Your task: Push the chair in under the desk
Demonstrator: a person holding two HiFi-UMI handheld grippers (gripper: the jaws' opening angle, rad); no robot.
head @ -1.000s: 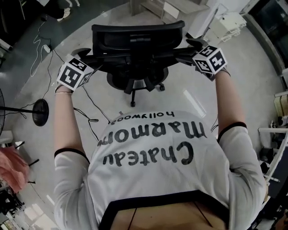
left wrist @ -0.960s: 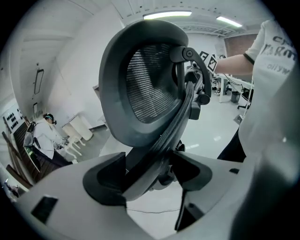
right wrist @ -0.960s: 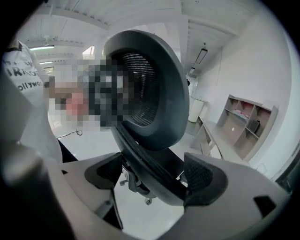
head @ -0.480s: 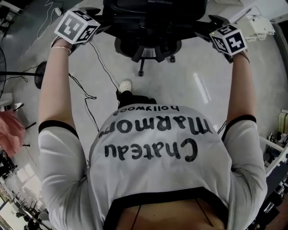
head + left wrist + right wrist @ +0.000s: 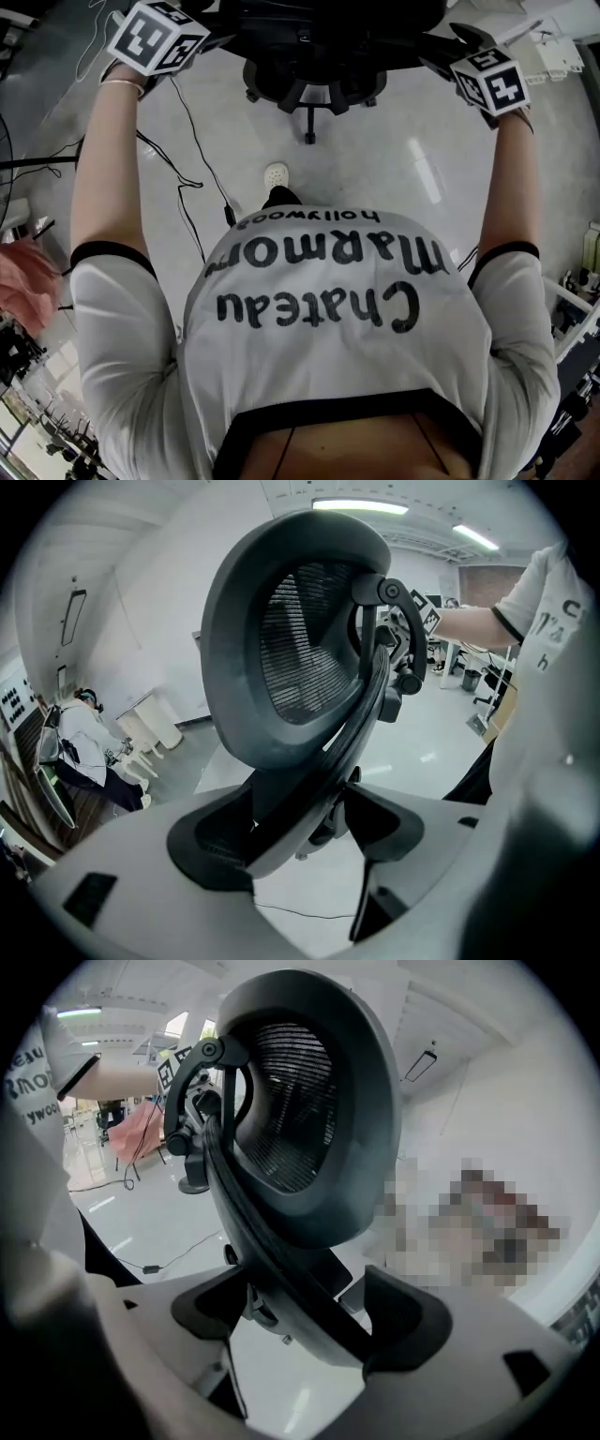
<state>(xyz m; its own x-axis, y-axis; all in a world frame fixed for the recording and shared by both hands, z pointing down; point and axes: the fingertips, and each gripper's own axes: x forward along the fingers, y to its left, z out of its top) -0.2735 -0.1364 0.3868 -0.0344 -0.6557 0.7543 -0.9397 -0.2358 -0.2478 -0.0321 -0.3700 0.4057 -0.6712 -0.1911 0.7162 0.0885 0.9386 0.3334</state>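
Note:
A black mesh-backed office chair (image 5: 319, 37) stands on the grey floor at the top of the head view, its wheeled base (image 5: 309, 92) below the seat. My left gripper (image 5: 208, 37) holds the left edge of the backrest and my right gripper (image 5: 439, 54) holds its right edge, both arms stretched forward. In the left gripper view the backrest's frame (image 5: 309, 658) runs between the jaws of the gripper (image 5: 300, 832) and bears on the pads. The right gripper view shows the same frame (image 5: 300, 1119) clamped in that gripper (image 5: 305, 1312). No desk is in view.
Black cables (image 5: 187, 141) trail over the floor at the left near a dark stand (image 5: 37, 164). My white shoe (image 5: 275, 174) shows below the chair. White furniture (image 5: 553, 58) stands at the top right. A seated person (image 5: 89, 752) is far left in the left gripper view.
The chair and both grippers have slid up and partly out of the head view's top edge. A white shoe has come into sight below the chair base. Both grips look unchanged.

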